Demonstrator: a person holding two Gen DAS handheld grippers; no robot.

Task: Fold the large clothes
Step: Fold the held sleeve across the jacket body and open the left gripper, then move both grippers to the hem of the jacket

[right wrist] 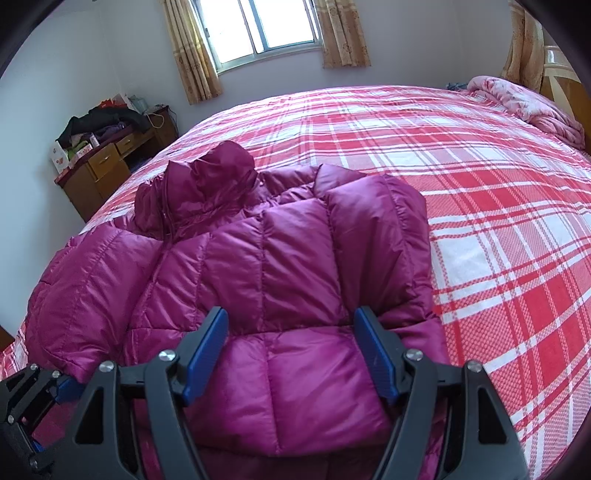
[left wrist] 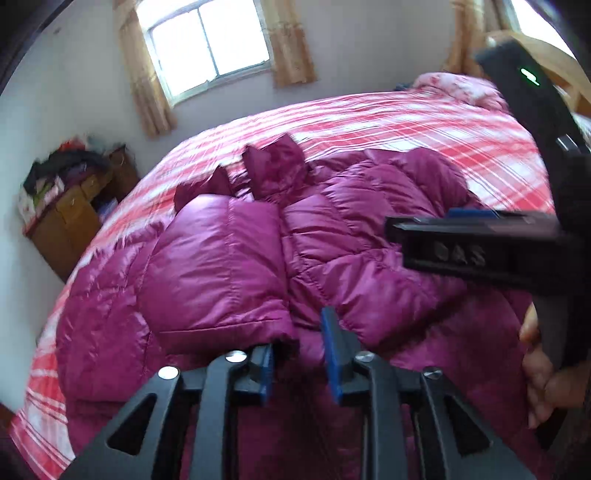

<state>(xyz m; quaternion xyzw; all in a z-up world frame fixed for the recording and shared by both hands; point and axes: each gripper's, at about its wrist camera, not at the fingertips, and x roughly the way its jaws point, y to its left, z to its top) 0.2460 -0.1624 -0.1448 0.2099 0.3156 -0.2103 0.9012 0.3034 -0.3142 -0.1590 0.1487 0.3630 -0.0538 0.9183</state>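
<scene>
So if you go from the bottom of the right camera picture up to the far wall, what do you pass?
Right tongs, open → purple puffy jacket → its hood → red checked bedspread → window on the far wall.

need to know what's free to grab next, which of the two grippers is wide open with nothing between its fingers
The right gripper: its blue pads are spread wide above the magenta puffer jacket. The left gripper is narrower, with the jacket's edge between its pads.

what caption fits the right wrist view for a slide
Open right tool poised over a magenta puffer jacket on a red plaid bedspread.
</scene>
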